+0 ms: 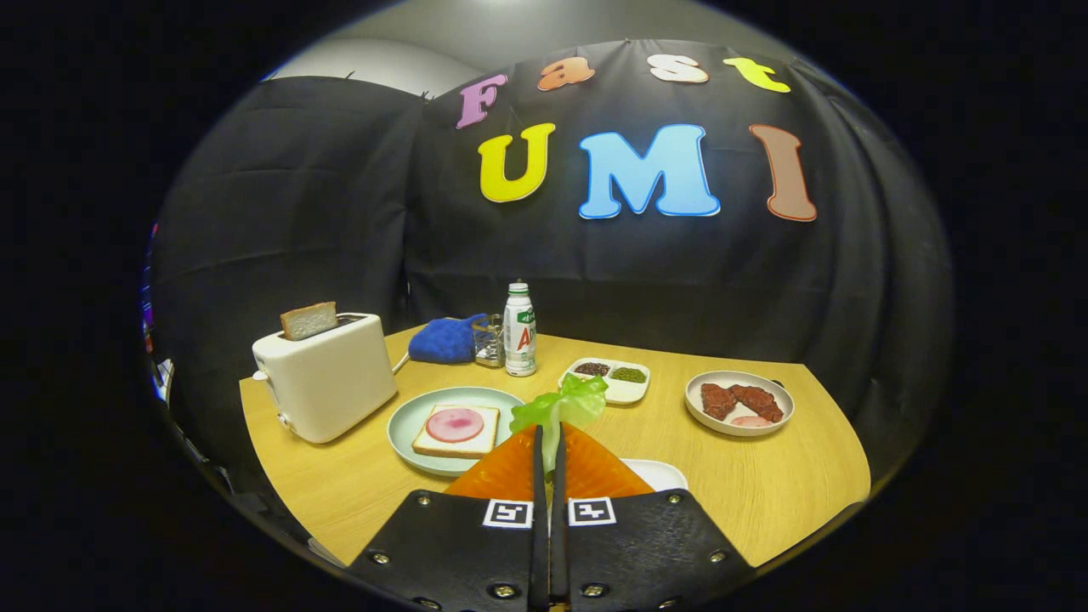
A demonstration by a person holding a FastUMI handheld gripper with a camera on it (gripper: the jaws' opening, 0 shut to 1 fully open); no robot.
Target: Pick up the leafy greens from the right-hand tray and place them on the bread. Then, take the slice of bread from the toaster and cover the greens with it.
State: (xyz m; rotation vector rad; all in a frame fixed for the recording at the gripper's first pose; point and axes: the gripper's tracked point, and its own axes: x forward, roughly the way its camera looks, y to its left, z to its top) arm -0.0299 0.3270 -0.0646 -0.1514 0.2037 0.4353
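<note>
I have the claw (548, 438) pressed nearly together, its two fingers pinching the bright green, ruffled lettuce leaf (563, 406) by its lower part, so the frilled top stands up just past the fingertips; the leaf is lifted off the desk and hangs just beside the pale green round plate (406, 425), on the side away from the white two-slot toaster (327, 382). On that plate lies the square slice of white bread (457, 432) with a round pink slice of ham on top; that is where the greens belong, so I judge the first step half done, with carrying across and letting go still ahead. Beside the plate, the toaster holds an upright, brown-crusted bread slice (308, 320) poking out of its slot. Behind the plate stands a white plastic bottle (519, 330) next to a blue cloth (444, 340); further from the plate than the leaf sit a small white divided dish (608, 378) and a round white plate of reddish meat pieces (738, 401). The leaf looks thin, light and floppy; it should bend rather than break, and may cling to a finger on release, so I would hold it low and lay it flat. The toaster slice looks stiffer; its exposed top edge is the place to grip.
</note>
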